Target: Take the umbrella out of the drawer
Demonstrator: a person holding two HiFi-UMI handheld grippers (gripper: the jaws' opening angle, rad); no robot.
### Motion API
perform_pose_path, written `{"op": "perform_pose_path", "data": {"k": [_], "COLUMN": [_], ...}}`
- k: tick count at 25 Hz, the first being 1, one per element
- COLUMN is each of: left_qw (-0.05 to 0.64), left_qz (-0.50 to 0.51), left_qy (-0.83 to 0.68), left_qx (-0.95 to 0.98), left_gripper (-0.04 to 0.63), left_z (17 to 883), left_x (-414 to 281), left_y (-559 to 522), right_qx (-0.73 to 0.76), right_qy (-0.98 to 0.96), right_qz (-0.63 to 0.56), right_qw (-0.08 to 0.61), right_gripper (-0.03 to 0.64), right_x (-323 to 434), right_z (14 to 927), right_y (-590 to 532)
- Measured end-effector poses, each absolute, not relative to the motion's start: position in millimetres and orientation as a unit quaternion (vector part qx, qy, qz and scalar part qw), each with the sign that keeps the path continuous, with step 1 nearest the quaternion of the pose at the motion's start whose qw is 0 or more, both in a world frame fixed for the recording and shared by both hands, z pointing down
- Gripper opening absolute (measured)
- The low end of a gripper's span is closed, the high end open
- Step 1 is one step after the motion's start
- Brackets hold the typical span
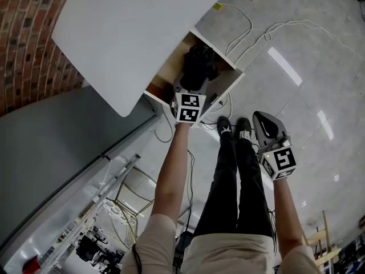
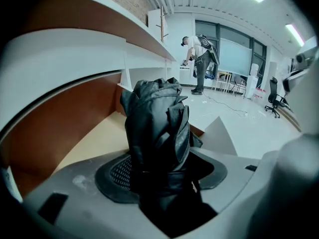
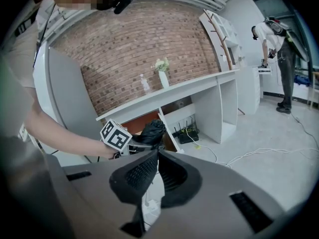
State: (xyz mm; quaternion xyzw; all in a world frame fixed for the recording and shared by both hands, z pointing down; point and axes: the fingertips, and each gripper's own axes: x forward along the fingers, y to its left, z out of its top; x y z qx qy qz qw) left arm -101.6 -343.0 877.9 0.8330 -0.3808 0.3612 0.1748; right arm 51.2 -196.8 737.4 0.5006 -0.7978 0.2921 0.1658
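Note:
A folded black umbrella stands up out of the open wooden drawer under the white desk. My left gripper is shut on its lower end. In the left gripper view the umbrella fills the space between the pads, above the drawer's wooden bottom. My right gripper hangs to the right over the floor, away from the drawer, its pads together with nothing between them. The right gripper view shows its shut jaws, and beyond them the left gripper holding the umbrella.
The white desk top overhangs the drawer, with a brick wall behind it. Cables trail across the pale floor. My shoes stand just in front of the drawer. Another person bends over far back in the room.

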Motion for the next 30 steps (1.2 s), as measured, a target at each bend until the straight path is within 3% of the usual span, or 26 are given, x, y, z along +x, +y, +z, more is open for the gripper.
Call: {"op": "perform_pose_path", "data": {"k": [8, 22, 30], "left_qw": [0.17, 0.243, 0.237], "left_qz": [0.317, 0.244, 0.21], "left_qy": [-0.398, -0.449, -0.491], "left_qx": [0.844, 0.824, 0.812], "left_gripper": [0.281, 0.281, 0.281], "left_z": [808.1, 693.7, 621.6], "left_x": [-87.1, -91.3, -95.4], "left_y": [-321.1, -216.9, -164.7], "right_qx": [0.49, 0.435, 0.377], "right_qy": [-0.807, -0.834, -0.869], "right_qz": [0.283, 0.291, 0.27], "right_qw": [0.167, 0.174, 0.173], "right_gripper": [0.069, 0.071, 0.071], "right_x": [49.6, 35.2, 12.7], "right_z": [704.4, 628.5, 581.6], "right_y": [-183.8, -138.2, -117.5]}}
